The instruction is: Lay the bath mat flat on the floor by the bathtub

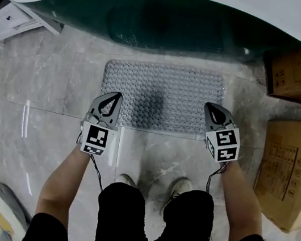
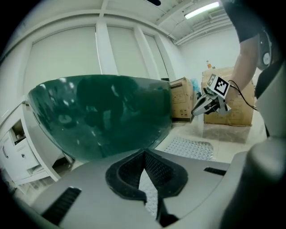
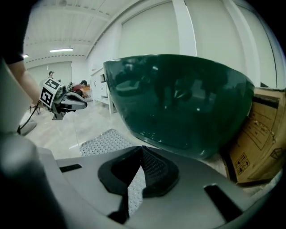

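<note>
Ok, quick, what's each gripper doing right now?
Left gripper: closed, nothing between its tips.
Right gripper: closed, nothing between its tips.

The person stands at the near edge of the bath mat (image 1: pixel 162 87) with both bare forearms reaching forward and down. The left gripper (image 1: pixel 117 95) hangs over the mat's near left corner, and the right gripper (image 1: pixel 208 105) over its near right corner. They are well apart and point toward the mat's far edge. In each gripper view the jaw tips meet, with nothing seen pinched between them. The marker cubes face up toward the head.
</note>
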The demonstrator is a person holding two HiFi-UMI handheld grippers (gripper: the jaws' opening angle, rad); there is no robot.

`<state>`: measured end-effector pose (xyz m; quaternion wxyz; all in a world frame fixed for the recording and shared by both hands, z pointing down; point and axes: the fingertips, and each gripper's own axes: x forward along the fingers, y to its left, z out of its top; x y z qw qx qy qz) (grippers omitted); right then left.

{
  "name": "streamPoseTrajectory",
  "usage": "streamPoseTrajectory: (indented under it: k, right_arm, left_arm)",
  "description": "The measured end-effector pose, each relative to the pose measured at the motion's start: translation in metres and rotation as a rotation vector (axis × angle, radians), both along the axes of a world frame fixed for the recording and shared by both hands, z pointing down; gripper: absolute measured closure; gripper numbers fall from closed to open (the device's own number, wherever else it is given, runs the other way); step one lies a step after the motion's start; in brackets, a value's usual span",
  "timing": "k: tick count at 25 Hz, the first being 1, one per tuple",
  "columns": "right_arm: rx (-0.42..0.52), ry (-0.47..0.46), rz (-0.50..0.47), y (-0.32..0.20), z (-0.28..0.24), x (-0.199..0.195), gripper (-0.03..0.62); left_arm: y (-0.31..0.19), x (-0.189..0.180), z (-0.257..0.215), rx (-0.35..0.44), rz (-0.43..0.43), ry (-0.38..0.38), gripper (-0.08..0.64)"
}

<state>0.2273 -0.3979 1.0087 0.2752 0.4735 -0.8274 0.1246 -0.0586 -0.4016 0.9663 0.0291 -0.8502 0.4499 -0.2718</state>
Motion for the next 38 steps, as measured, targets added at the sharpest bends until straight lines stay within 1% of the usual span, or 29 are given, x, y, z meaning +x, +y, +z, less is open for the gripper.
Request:
streamPoseTrajectory:
  k: [3, 6, 10, 13, 15, 17, 20, 25, 30, 34, 38]
  right_arm:
    - [-0.019, 0.0, -0.011, 0.022, -0.054, -0.002, 0.577]
    - [-0.029, 0.018, -0.024, 0.036, -0.113, -0.003, 0.577]
    - [-0.033, 0.031, -0.026, 0.047, -0.201, -0.007, 0.577]
    - [-0.024, 0.015, -0.004, 0.048, -0.27, -0.008, 0.577]
    - [-0.016, 0.002, 0.01, 0.051, -0.316, -0.01, 0.577]
    - [-0.002, -0.006, 0.018, 0.054, -0.361, -0.012, 0.577]
    - [0.039, -0.011, 0.022, 0.053, -0.425, -0.018, 0.577]
    - [0.063, -0.05, 0.059, 0.079, -0.519, -0.03, 0.577]
    - [0.11, -0.109, 0.095, 0.101, -0.591, -0.046, 0.577]
    - [0.138, -0.138, 0.113, 0.123, -0.629, -0.057, 0.577]
    - [0.155, -0.178, 0.133, 0.145, -0.658, -0.068, 0.577]
  left_arm:
    - [0.018, 0.011, -0.052, -0.031, 0.025, 0.004, 0.545]
    - [0.031, 0.022, -0.113, -0.05, 0.044, 0.026, 0.545]
    - [0.05, 0.033, -0.199, -0.087, 0.065, 0.08, 0.545]
    - [0.061, 0.041, -0.264, -0.115, 0.078, 0.139, 0.545]
    - [0.07, 0.044, -0.304, -0.129, 0.086, 0.164, 0.545]
    - [0.076, 0.045, -0.344, -0.135, 0.09, 0.184, 0.545]
    - [0.078, 0.044, -0.401, -0.12, 0.09, 0.219, 0.545]
    - [0.099, 0.036, -0.49, -0.124, 0.105, 0.25, 0.545]
    - [0.118, 0.023, -0.565, -0.099, 0.103, 0.288, 0.545]
    - [0.14, 0.018, -0.602, -0.108, 0.078, 0.331, 0.545]
    - [0.161, 0.009, -0.629, -0.086, 0.065, 0.368, 0.545]
